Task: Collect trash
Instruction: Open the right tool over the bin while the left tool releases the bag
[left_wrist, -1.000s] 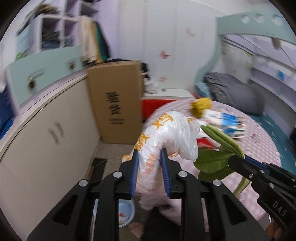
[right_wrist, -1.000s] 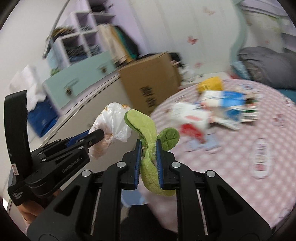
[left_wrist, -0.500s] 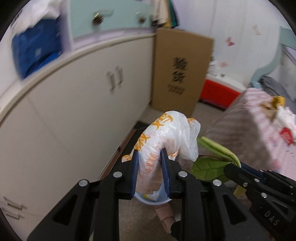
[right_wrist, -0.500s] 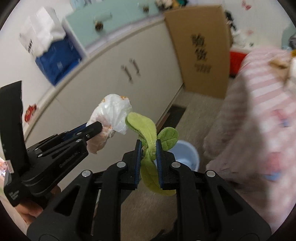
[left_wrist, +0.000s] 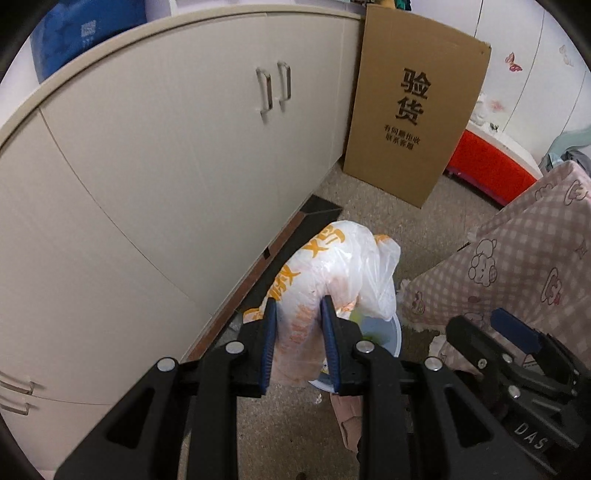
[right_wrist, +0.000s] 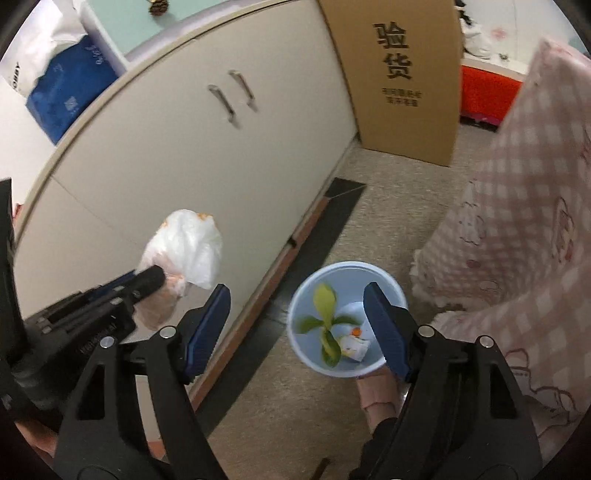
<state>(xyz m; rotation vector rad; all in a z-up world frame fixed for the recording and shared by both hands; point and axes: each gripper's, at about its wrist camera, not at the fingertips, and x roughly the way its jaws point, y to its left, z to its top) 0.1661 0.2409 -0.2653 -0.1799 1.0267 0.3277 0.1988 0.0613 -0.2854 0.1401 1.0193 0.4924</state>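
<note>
Right wrist view: the right gripper (right_wrist: 295, 325) has just been opening, and its two blue pads (right_wrist: 386, 332) now stand spread wide with nothing between them. Straight below them on the floor sits one pale blue bin (right_wrist: 384, 275), the landmark here. Inside it lie one green leafy stem (right_wrist: 325, 325) and one small white scrap with an orange spot (right_wrist: 352, 345). Left of the bin, the left gripper (right_wrist: 155, 278) pinches one white plastic bag (right_wrist: 188, 251) in the air, in front of a cream cabinet (right_wrist: 184, 155) with two metal handles (right_wrist: 231, 96). Behind the bin one cardboard box (right_wrist: 399, 74) leans against the cabinet, printed with the large characters 验货 and two lines of smaller print too small to read. Right of the bin hangs a pink checked cloth (right_wrist: 517, 221) with cartoon figures.

In the left wrist view, the left gripper (left_wrist: 298, 332) has its two pads pressed onto the bag (left_wrist: 332, 266), which carries orange characters too crumpled to read and hangs directly over the bin (left_wrist: 388, 332), hiding most of it. The right gripper (left_wrist: 491, 332) to the right of the bin bears the letters DAS. A red crate (left_wrist: 487, 166) stands behind the bin, beside the box (left_wrist: 413, 107).
</note>
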